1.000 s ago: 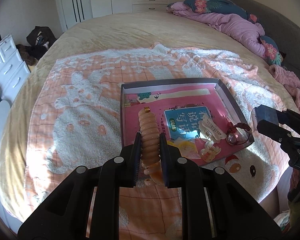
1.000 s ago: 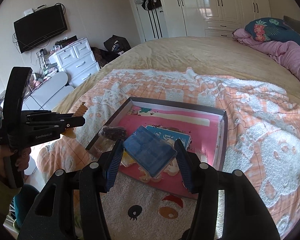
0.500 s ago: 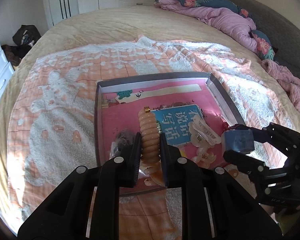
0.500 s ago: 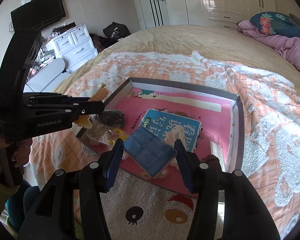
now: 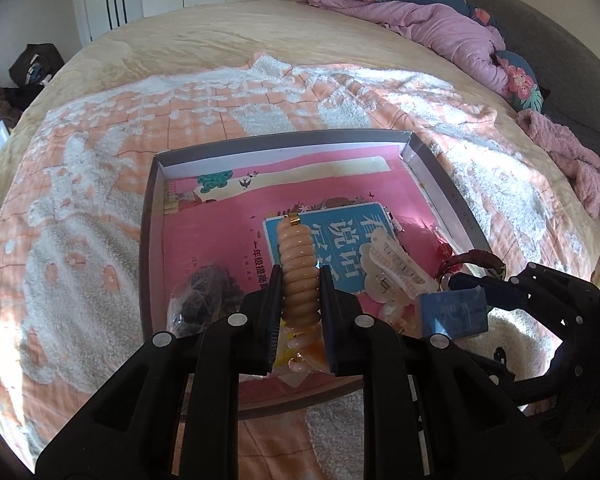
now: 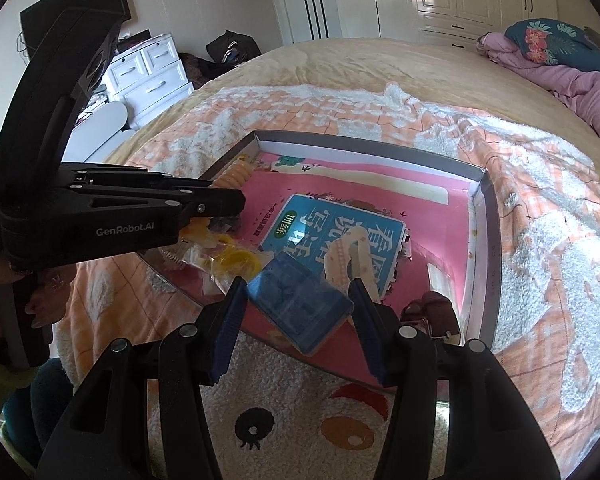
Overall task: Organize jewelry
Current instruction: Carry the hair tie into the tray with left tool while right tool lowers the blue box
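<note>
Jewelry tray [image 5: 440,184] lies directly beneath both tools: left gripper [image 5: 299,300], nearer its near-left corner, is clamped on a peach spiral hair tie [image 5: 296,264] pointing along the fingers, while right gripper [image 6: 300,312] pinches a blue box [image 6: 300,304] over the near edge.

We've got the left gripper [image 5: 300,300] pointing fwd, jaws pinched narrow w/ both pads pressed on what's between them. Seen from the right wrist cam, it [image 6: 220,196] reaches in from the left, roughly level, w/ our left hand [image 6: 40,292] wrapped round the grip below. The right gripper [image 6: 300,312] has jaws set wider, something clamped across the gap. In the left wrist cam it [image 5: 460,292] comes in from the right side, angled toward the left one, tips close but apart.
</note>
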Available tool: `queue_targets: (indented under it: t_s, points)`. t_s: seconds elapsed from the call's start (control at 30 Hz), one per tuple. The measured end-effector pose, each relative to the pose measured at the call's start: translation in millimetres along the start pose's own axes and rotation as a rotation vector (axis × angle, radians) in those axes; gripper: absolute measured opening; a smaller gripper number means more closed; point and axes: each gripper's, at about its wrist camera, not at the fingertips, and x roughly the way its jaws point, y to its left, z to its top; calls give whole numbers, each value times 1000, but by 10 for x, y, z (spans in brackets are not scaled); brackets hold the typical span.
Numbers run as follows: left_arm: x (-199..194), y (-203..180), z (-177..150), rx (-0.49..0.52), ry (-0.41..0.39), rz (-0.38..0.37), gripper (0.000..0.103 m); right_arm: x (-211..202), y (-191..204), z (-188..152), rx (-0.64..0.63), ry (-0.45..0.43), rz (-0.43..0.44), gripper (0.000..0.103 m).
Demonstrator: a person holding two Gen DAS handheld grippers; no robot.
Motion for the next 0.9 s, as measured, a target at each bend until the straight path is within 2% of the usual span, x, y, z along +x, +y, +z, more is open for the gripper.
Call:
queue_targets:
  t_s: [0.37, 0.67, 0.9]
  points:
    - [154, -100, 18, 12, 21, -27, 11, 68, -87, -53, -11, 10, 1, 51]
    - [245, -187, 36, 23, 33, -52, 11, 98, -165, -121, -26, 1, -32, 51]
    - [305, -246, 17, 43, 51, -75, 11, 131, -151, -145, -41, 15, -16, 51]
